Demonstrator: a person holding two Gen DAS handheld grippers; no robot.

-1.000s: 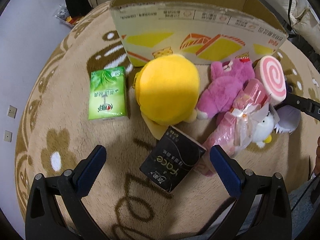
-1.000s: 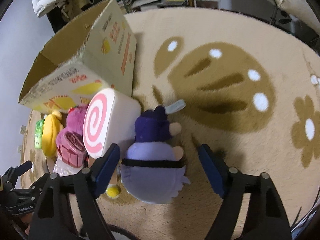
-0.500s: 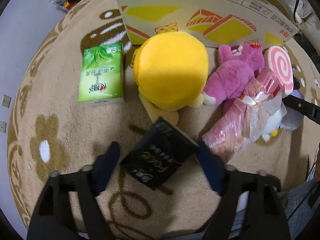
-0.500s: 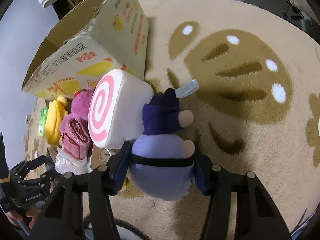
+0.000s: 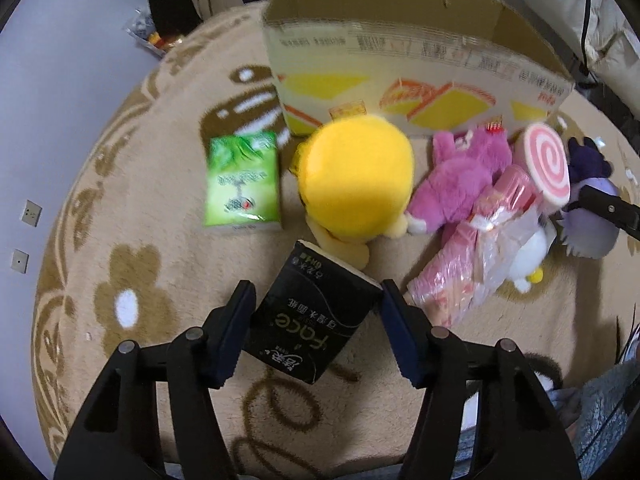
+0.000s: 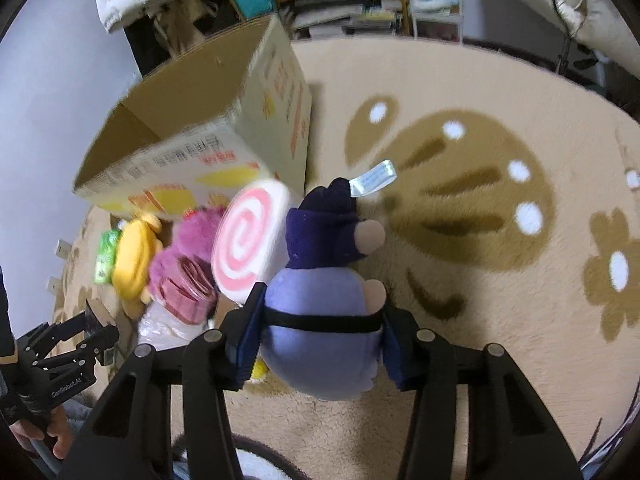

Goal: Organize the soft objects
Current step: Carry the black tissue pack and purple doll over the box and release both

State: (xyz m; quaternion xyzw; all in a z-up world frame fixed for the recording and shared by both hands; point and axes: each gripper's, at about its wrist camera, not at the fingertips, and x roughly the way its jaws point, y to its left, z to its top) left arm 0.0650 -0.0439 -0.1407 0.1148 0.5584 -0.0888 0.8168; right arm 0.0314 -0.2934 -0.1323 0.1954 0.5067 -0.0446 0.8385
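While both grippers point steeply down at the floor, the left gripper has its jaws closing on a black tissue pack, which sits tilted between the blue pads with its corners touching or nearly touching them, and the pack looks raised a little off the carpet. The right gripper has its jaws closing too, and its pads press into the sides of a purple plush doll at the black band round its pale lilac body; the doll's dark purple head with a white label points away from the camera. In the right wrist view a hand at the lower left grasps the handle of the left gripper. Just beyond the black pack lies a round yellow plush, with a green tissue pack flat on the carpet to its left. To the right of the yellow plush come a pink plush bear, a pink bundle in clear wrapping with a small white plush beside it, and a pink-and-white swirl cushion that leans against the purple doll. Behind them all stands an open cardboard box printed with yellow cake slices. The carpet is beige with brown flower and cartoon shapes. Farther off, cluttered shelves and a pale wall close the room.
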